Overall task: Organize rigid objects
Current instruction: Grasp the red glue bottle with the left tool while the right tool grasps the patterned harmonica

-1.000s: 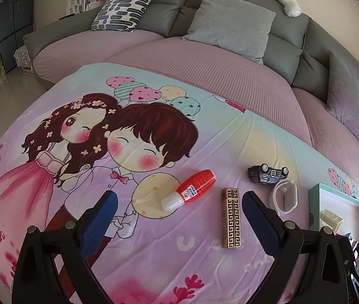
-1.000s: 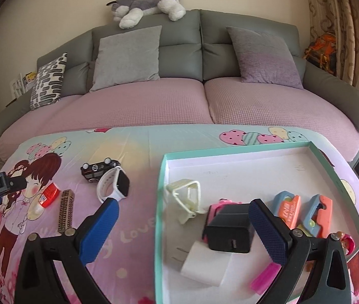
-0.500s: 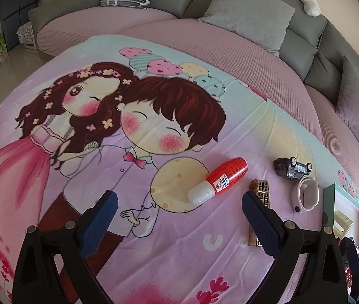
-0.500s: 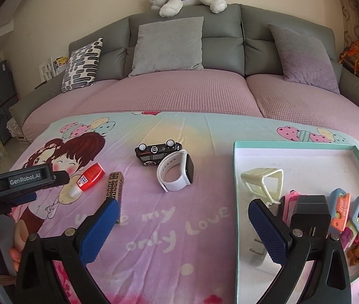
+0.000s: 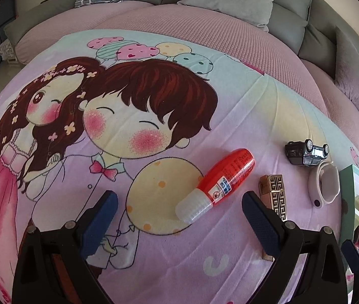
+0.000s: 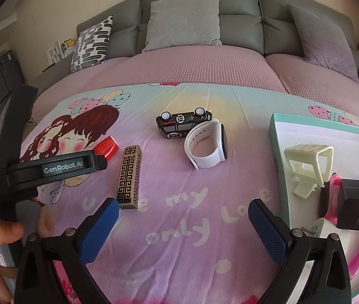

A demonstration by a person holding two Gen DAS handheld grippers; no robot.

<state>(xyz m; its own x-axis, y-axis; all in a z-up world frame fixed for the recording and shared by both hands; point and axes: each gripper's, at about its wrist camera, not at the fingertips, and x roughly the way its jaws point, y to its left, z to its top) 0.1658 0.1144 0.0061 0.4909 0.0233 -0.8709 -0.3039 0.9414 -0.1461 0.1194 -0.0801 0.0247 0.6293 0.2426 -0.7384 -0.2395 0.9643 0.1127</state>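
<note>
A grey sectional sofa [image 6: 240,27] with a pink quilted seat cover stood well beyond both sets of jaws, and in front of it spread the lilac cartoon-print blanket [image 5: 230,116] on which everything lay. To the right of the right gripper's jaws sat the shallow teal-rimmed white tray [image 6: 306,131], holding a cream plastic clip stand [image 6: 308,167], a black cube-shaped charger [image 6: 357,207] and some pink and orange pieces at its far right side.

The right gripper [image 6: 183,224] hung over the blanket with its blue-padded jaws spread wide and nothing between them. The left gripper [image 5: 179,211] also had its jaws spread wide apart and empty; in the right wrist view its black body, marked GenRobot.AI, reached in from the left.

Ahead of the right jaws, slightly right of centre, lay the white rubber-strapped smartwatch [image 6: 208,144] on its side, touching or just beside the black toy car [image 6: 183,124] that lay overturned, wheels up, just beyond it. Just ahead of the right gripper's left jaw lay the gold-and-black patterned rectangular lighter [image 6: 129,176], lengthwise away from the camera. The red glue bottle with a clear ribbed cap [image 5: 216,185] lay tilted on the blanket directly ahead of the left jaws, between their lines, cap end nearest; the lighter sat just beside the left gripper's right jaw.
</note>
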